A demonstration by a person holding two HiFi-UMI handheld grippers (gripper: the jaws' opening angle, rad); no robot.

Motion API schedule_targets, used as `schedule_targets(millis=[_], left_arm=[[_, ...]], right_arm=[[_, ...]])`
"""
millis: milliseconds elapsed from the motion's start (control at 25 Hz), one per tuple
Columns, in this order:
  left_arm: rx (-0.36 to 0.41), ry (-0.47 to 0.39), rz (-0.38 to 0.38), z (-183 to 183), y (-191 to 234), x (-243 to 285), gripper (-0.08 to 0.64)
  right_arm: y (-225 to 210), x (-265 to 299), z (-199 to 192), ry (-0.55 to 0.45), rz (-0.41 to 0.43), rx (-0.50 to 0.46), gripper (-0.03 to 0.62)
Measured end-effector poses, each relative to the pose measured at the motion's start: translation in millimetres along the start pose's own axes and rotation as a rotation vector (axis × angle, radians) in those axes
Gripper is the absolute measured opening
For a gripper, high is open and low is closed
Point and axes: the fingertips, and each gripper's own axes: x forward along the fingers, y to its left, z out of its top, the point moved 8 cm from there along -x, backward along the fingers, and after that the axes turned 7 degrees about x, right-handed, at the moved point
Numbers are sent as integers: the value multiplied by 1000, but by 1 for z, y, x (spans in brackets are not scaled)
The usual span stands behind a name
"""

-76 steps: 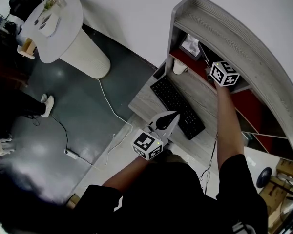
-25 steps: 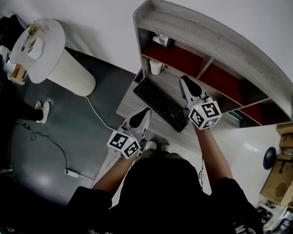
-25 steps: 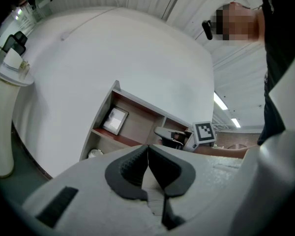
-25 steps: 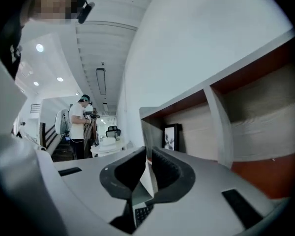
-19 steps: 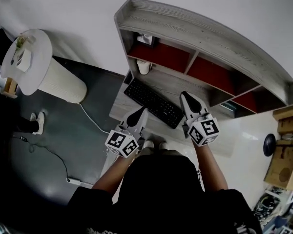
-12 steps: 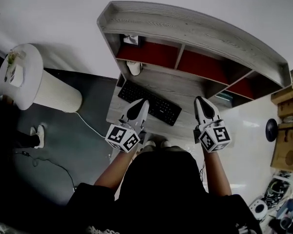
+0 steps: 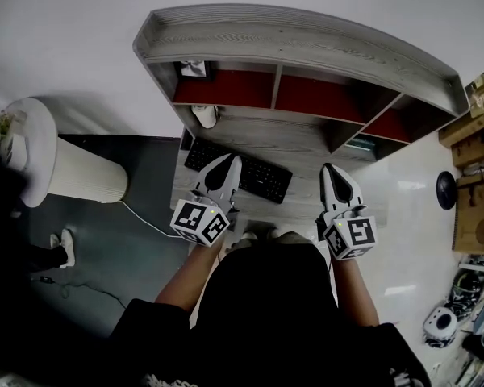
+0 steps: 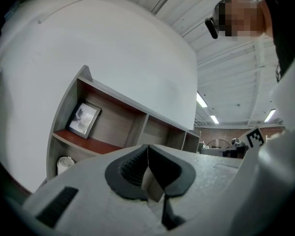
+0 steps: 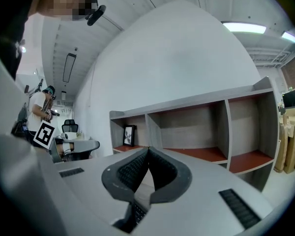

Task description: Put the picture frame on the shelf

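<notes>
Over the counter's (image 7: 306, 145) front edge in the head view, the left claw (image 7: 227, 161) and right claw (image 7: 331, 168) hang side by side. Both are well apart from the picture frame (image 7: 192, 68), which stands in the left-end compartment of the shelf (image 7: 306, 43).

Left gripper view: jaws together, nothing in them, frame up left beyond them on the red board. Right gripper view: jaws have just been closing and meet on nothing, frame far off past them to the left.
</notes>
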Motion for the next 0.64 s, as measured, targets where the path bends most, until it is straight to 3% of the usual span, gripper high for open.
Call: schedule_targets(millis=[640], left_arm=[[-15,12,11,-3,-2,-10,17]], right_arm=[[7,-6,-6,4,-33,-10,12]])
